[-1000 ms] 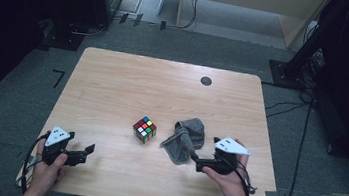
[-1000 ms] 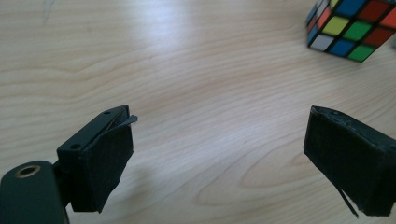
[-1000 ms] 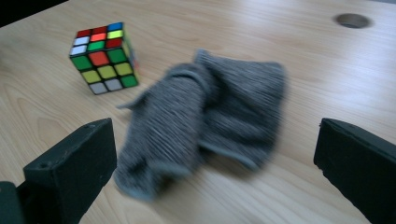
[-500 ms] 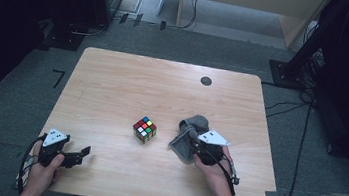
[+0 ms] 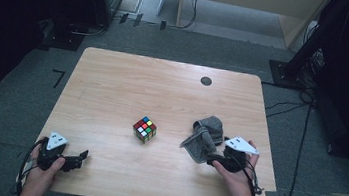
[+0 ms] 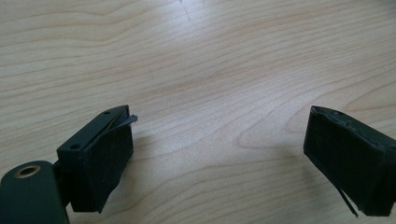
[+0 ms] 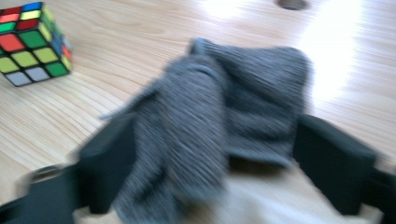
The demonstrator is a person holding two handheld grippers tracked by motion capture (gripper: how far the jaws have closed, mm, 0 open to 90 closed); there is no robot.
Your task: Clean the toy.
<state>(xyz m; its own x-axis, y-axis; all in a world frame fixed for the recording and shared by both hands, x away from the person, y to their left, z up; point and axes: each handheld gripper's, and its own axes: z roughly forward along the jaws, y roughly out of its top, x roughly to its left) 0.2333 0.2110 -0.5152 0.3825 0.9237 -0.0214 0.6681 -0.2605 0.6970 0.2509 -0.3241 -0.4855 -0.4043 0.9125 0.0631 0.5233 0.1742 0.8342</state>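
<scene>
Now my right gripper [image 7: 215,177] has just been opening, jaws astride the grey cloth [image 7: 224,116]; my left gripper [image 6: 224,163] gapes over bare counter [image 6: 210,56].

Black grippers [image 5: 82,156], grey three-cornered top plates, trailing black cables.

My right gripper [image 5: 213,159] was further right a second ago, then it went in to the grey cloth [image 5: 203,137] and squeezed shut on it. Now I have pulled that hand back toward the near edge of the table, and its jaws have just been opening again. The cloth lies loose between them, with one jaw on each side, and it looks blurry up close. The cloth has changed too. Before, it was a tight little heap. Now its near corner is pulled out flat toward my right hand [image 5: 233,173], so it looks longer.
</scene>
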